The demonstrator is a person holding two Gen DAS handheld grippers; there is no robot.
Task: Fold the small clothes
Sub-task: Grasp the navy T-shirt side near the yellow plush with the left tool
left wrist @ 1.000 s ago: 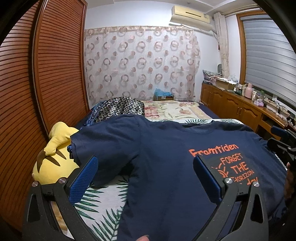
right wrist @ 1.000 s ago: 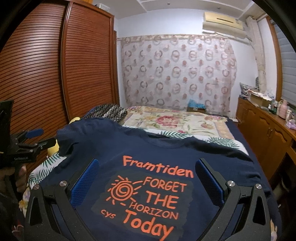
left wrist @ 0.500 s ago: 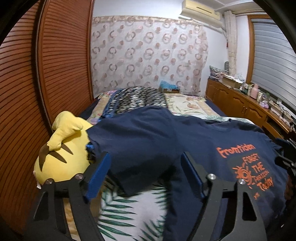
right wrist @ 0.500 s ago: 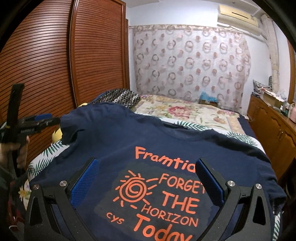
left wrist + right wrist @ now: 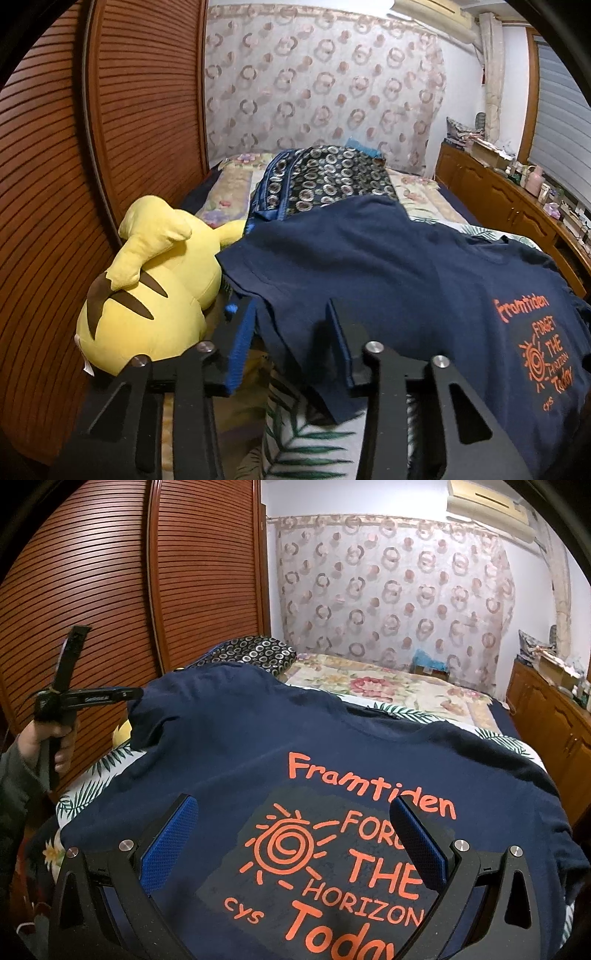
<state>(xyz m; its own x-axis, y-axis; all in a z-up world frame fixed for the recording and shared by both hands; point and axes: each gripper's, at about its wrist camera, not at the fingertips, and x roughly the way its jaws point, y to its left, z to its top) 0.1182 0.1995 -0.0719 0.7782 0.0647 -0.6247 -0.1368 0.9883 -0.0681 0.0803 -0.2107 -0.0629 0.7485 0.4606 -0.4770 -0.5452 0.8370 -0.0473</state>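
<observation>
I am working on a navy T-shirt (image 5: 332,746) that is lying spread, print up, across the near end of the bed (image 5: 399,694). It is looking soft and light, so it is likely to sag and crease wherever I am not supporting it, and a double-layered hem or seam is probably giving the surest hold. My left claw (image 5: 291,343) is closing around the hem of the left sleeve (image 5: 288,291), just beside the yellow plush toy (image 5: 147,295); the cloth is lying between the jaws, but I cannot tell whether the pads are pressing on it yet. My right claw (image 5: 295,834) is hovering with its jaws spread wide over the orange print (image 5: 354,849), holding nothing, and I cannot tell whether it is touching the fabric.
</observation>
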